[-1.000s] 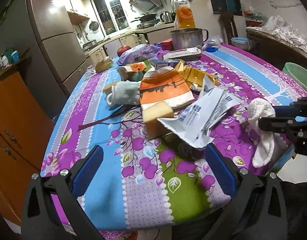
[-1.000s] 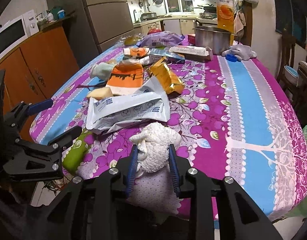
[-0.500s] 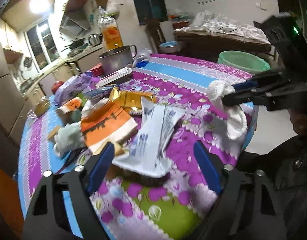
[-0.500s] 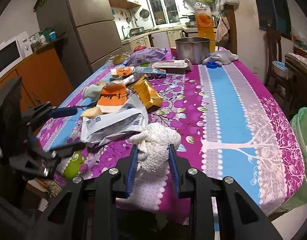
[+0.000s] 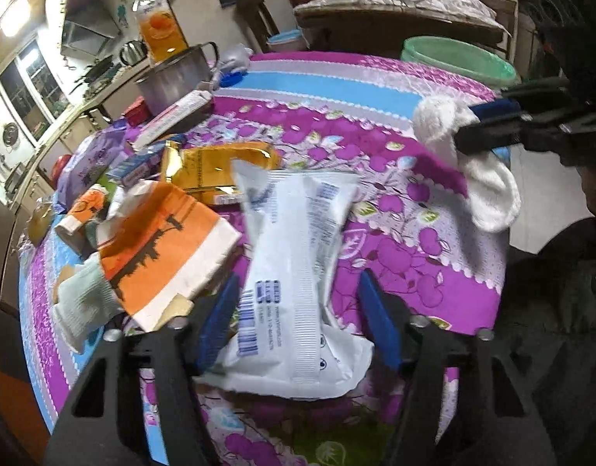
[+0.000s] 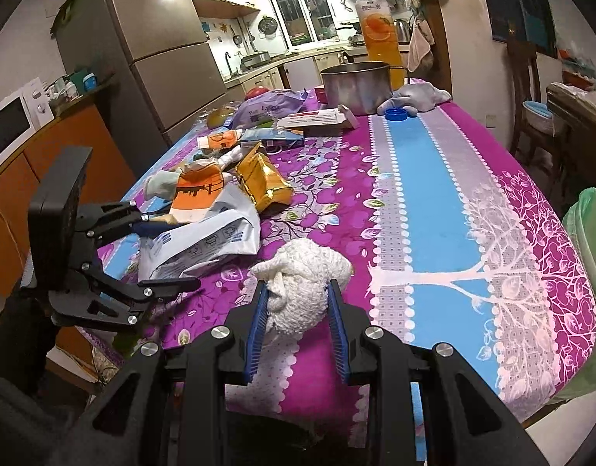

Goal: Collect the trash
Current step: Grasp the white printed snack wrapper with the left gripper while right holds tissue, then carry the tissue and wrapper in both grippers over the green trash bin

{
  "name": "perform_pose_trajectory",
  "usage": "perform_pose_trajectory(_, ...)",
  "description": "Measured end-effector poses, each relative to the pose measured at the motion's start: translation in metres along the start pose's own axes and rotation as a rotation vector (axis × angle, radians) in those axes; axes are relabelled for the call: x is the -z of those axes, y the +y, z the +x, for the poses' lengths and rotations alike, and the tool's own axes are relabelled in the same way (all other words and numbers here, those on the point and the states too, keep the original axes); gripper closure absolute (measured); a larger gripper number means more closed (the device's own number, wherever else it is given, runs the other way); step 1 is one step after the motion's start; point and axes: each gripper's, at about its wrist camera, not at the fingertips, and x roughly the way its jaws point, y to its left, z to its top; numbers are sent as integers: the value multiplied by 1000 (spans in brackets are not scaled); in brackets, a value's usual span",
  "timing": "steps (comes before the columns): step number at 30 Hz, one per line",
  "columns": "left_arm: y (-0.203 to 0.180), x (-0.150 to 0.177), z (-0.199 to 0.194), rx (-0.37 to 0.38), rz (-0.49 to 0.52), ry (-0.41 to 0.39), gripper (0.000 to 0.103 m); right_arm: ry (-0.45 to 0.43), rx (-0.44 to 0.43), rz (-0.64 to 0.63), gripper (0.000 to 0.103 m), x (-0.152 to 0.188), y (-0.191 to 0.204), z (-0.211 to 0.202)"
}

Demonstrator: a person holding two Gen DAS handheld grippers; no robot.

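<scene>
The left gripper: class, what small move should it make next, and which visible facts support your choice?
Probably close the left gripper on the white plastic bag. Its jaws stand open on either side of the bag's near end, which lies flat on the table. The right gripper is already shut on the white cloth, so it cannot take the bag.

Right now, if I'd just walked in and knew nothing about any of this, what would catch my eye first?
Probably the white cloth pinched in the right gripper, held over the near edge of the bright purple and blue tablecloth. Next, the left gripper, its blue fingers spread open on either side of a crumpled white plastic bag at the front of a heap of wrappers. Behind it lie an orange packet and a gold one.
</scene>
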Motion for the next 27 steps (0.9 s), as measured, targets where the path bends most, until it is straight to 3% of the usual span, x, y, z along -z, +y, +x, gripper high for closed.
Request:
perform_pose_trajectory(3,-3,0,1,-11,3,5,55,2,0,1,72,-1,-3,2)
perform_pose_trajectory(7,0,0,-4,-29,-53,-10,70,1,4,-10,72,-5,-2,4)
perform_pose_trajectory(13,3,-13,-25,-72,-151,-60,72,-22,7,-40,72,-16,-2,2)
perform_pose_trajectory(20,-3,-50,-46,-145,-250,-92,73,-77,20,-18,72,-33,-20,-17)
perform_pose_trajectory(27,-10,-97,-35,-131,-285,-102,73,-140,59,44,72,-46,-56,-50)
